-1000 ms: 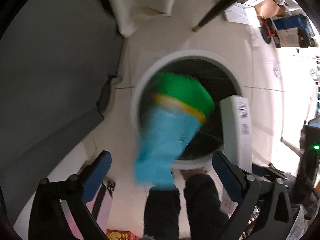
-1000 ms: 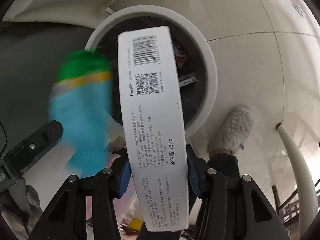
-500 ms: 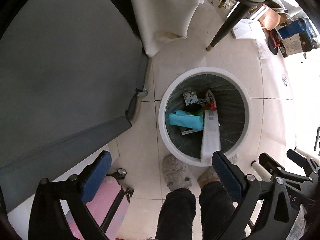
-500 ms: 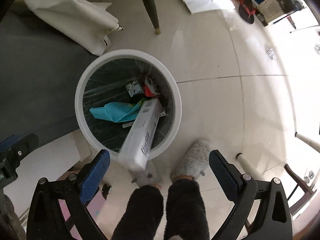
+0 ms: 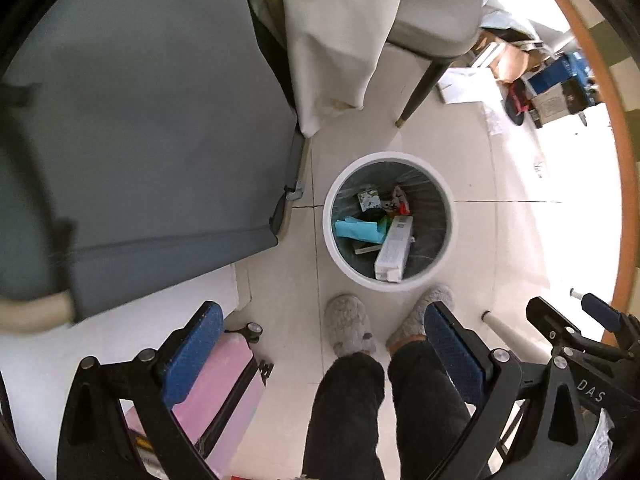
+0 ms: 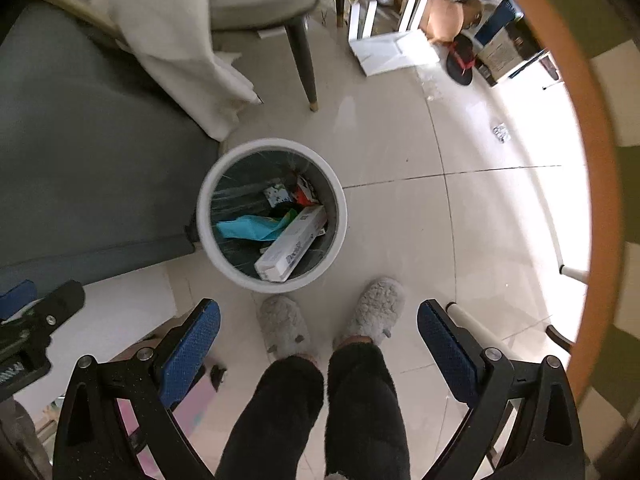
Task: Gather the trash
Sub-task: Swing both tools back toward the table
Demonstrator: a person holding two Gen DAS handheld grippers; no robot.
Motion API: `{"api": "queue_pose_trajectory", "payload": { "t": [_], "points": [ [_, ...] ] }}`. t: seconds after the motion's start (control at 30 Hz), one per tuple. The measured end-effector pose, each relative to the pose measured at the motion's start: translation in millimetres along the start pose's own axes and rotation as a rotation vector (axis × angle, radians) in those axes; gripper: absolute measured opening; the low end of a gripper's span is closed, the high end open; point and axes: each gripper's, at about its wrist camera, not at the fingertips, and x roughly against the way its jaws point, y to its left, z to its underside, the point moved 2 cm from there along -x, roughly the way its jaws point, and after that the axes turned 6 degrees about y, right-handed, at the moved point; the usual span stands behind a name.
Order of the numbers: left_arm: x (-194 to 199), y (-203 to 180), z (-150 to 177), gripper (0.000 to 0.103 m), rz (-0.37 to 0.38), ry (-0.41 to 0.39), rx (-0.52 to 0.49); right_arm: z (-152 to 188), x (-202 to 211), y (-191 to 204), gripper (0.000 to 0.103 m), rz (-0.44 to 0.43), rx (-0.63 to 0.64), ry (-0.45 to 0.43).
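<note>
White waste bin [image 5: 447, 216] on tiled floor [image 6: 400, 216], holding long white carton [image 6: 291, 245] and turquoise packet [image 6: 248, 228]. Left gripper [image 5: 324, 344] and right gripper [image 6: 318, 334] above, jaws spread wide, empty. Grey slippers [image 6: 285, 330] beside bin.

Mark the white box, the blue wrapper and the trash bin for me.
white box [image 6: 292, 246], right wrist view, middle of its long printed face.
blue wrapper [image 6: 248, 229], right wrist view, flat centre of the sheet.
trash bin [image 5: 449, 216], left wrist view, right side of its white rim.

Grey fluffy slippers [image 6: 332, 324] stand on the tiled floor [image 6: 400, 220] near a pink suitcase [image 5: 216, 392] and a chair leg [image 6: 304, 68].
</note>
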Motion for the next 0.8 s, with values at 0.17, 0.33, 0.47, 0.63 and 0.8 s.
{"api": "queue_pose_trajectory", "payload": {
  "t": [0.17, 0.33, 0.47, 0.63, 0.8],
  "points": [
    [62.1, 1.5, 26.7, 0.103, 0.015, -0.045, -0.016, 23.3, 66.0, -0.1, 0.100, -0.013, -0.007, -0.042],
    [119.4, 4.1, 51.3, 0.103, 0.019, -0.094, -0.027, 53.7, 137.5, 0.8, 0.100, -0.049, -0.015, -0.081],
    [165.0, 0.9, 65.3, 0.103, 0.015, -0.137, -0.036, 75.1, 186.0, -2.2, 0.100, -0.097, -0.037, -0.113],
    [220.3, -30.9, 65.9, 0.103, 0.001, -0.227, -0.090, 92.6, 240.5, -35.0, 0.100, -0.184, -0.150, -0.159],
    [270.4, -114.1, 52.6, 0.103, -0.003, -0.322, -0.221, 99.2, 291.1, -117.0, 0.100, -0.218, -0.299, -0.243]
  ]
}}
